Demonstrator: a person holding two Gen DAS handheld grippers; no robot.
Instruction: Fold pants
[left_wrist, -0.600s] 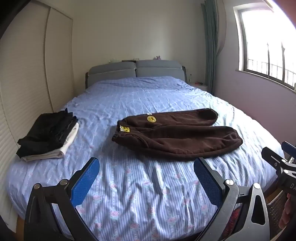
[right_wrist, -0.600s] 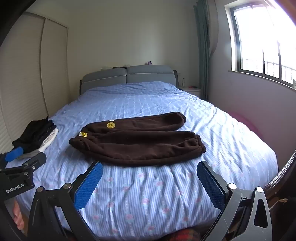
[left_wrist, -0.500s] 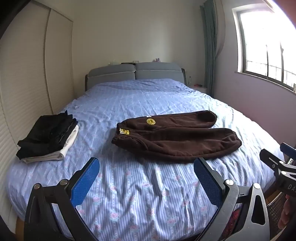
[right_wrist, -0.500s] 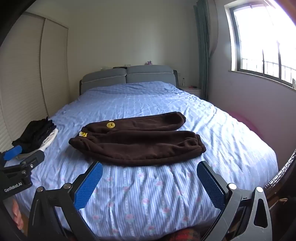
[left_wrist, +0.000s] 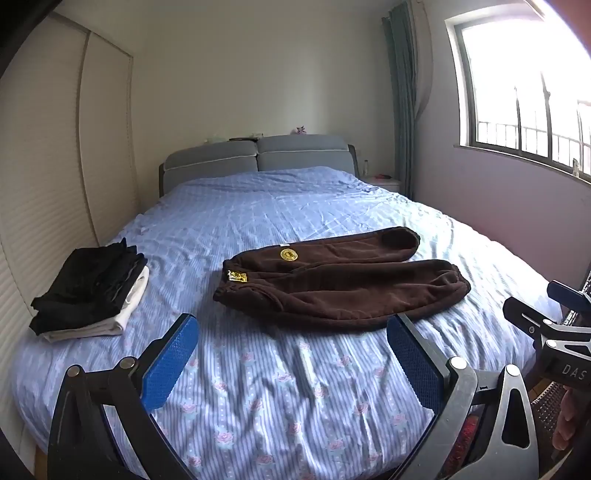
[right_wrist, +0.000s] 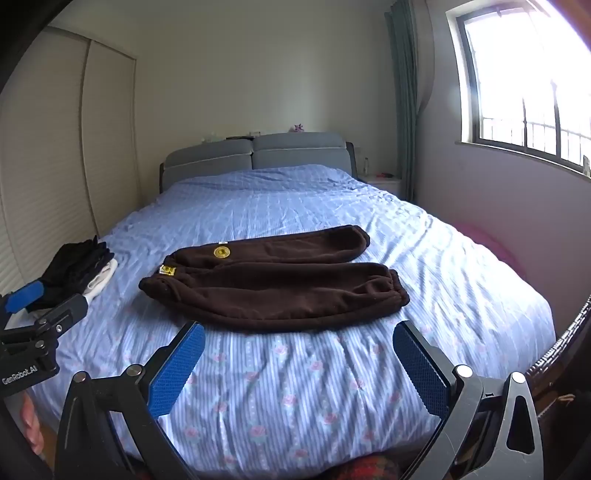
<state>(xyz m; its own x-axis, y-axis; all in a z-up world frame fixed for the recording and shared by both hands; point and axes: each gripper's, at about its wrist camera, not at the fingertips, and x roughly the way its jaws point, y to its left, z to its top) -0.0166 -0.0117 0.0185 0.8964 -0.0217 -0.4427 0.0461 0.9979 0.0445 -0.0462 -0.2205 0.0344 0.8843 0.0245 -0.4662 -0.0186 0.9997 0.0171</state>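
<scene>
You are only starting out, holding the left gripper (left_wrist: 291, 363) and right gripper (right_wrist: 299, 363) spread wide and empty above the bed's (right_wrist: 295, 387) near edge, so next you are likely reaching forward to the brown pants (right_wrist: 273, 291) lying unfolded mid-bed.

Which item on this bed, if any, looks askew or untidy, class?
Only the brown pants: they lie sideways on the blue bed sheet, waistband left, and the two legs splay apart toward the cuffs instead of lying stacked. The folded clothes pile at the left edge looks neat. Nothing appears spilled or damaged.
</scene>
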